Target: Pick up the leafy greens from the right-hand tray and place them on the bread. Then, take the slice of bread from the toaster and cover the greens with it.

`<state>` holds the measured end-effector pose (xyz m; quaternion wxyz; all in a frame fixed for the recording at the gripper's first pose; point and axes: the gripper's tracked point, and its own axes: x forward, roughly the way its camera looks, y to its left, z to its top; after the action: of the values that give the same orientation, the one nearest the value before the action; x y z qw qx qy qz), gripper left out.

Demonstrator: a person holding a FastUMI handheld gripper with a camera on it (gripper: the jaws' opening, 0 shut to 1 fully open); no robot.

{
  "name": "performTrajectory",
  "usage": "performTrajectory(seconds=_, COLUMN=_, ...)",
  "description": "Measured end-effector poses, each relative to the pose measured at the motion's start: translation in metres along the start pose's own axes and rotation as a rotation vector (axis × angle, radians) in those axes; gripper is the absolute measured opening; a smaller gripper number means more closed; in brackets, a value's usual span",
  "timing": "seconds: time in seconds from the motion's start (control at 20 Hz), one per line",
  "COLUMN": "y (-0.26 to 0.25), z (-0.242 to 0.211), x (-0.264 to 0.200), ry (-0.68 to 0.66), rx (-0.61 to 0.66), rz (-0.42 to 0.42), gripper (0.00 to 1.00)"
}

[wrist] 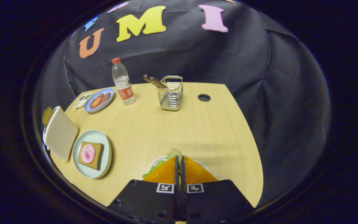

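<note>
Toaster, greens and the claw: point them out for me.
toaster (61, 134), gripper view, its flat side.
greens (174, 152), gripper view, leaf showing past the fingertips.
claw (179, 157), gripper view, between its closed fingertips.

Pale green plate (104, 149), blue plate (109, 95), red-capped bottle (122, 81).

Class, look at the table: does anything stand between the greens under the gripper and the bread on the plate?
Nothing visible does. Bare table lies between the greens by the shut gripper and the bread; the toaster stands beyond the plate.
</note>
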<state>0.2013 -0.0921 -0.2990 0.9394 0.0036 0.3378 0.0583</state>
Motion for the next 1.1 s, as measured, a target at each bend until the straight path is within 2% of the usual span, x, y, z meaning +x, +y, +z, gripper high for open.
performTrajectory(seconds=0.3, y=0.069, z=0.005, x=-0.062, ry=-0.069, rx=-0.050, rz=-0.032, gripper=0.00)
performTrajectory(seconds=0.65, y=0.170, z=0.006, x=-0.106, ry=-0.127, rx=-0.111, rz=0.002, gripper=0.01)
performTrajectory(seconds=0.8, y=0.217, z=0.006, x=-0.114, ry=-0.138, rx=-0.143, rz=0.042, gripper=0.00)
performTrajectory(seconds=1.1, y=0.236, z=-0.008, x=-0.097, ry=-0.090, rx=-0.170, rz=-0.003, gripper=0.00)
